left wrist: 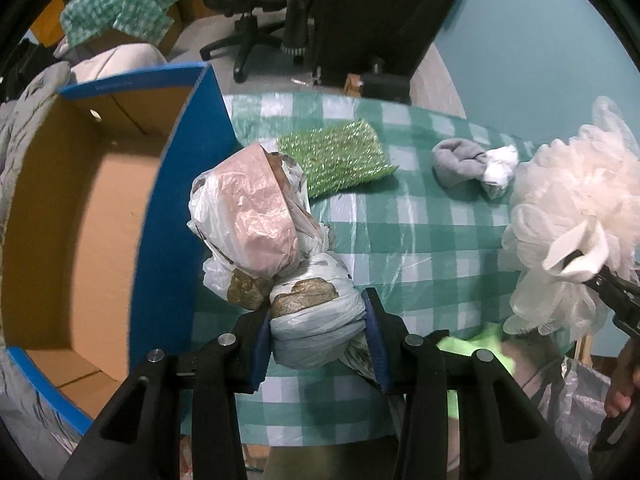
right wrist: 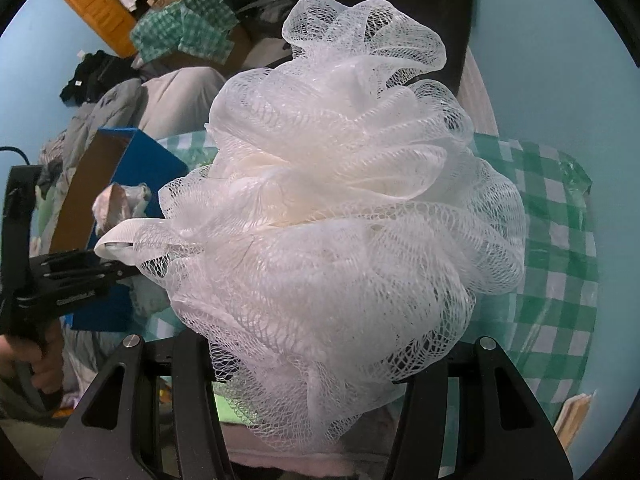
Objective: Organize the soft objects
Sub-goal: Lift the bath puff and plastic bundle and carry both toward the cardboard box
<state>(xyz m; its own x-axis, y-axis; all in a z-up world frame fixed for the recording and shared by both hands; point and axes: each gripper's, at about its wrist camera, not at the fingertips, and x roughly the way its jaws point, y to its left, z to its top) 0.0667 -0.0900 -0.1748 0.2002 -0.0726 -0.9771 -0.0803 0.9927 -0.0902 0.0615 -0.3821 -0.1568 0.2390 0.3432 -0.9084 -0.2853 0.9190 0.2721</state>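
Pinching a crinkled plastic-bag bundle (left wrist: 280, 248) in left tool (left wrist: 318, 344), right tool (right wrist: 312, 368) gripping netted white loofah (right wrist: 340, 216)

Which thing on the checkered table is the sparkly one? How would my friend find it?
Start at the big blue box standing on the green-and-white checkered cloth. Just beside the box's far corner lies a flat green scrubbing pad. It is the only glittery thing there; the rolled grey sock nearby is dull, and the bundle of plastic bags is crinkly white and pink.
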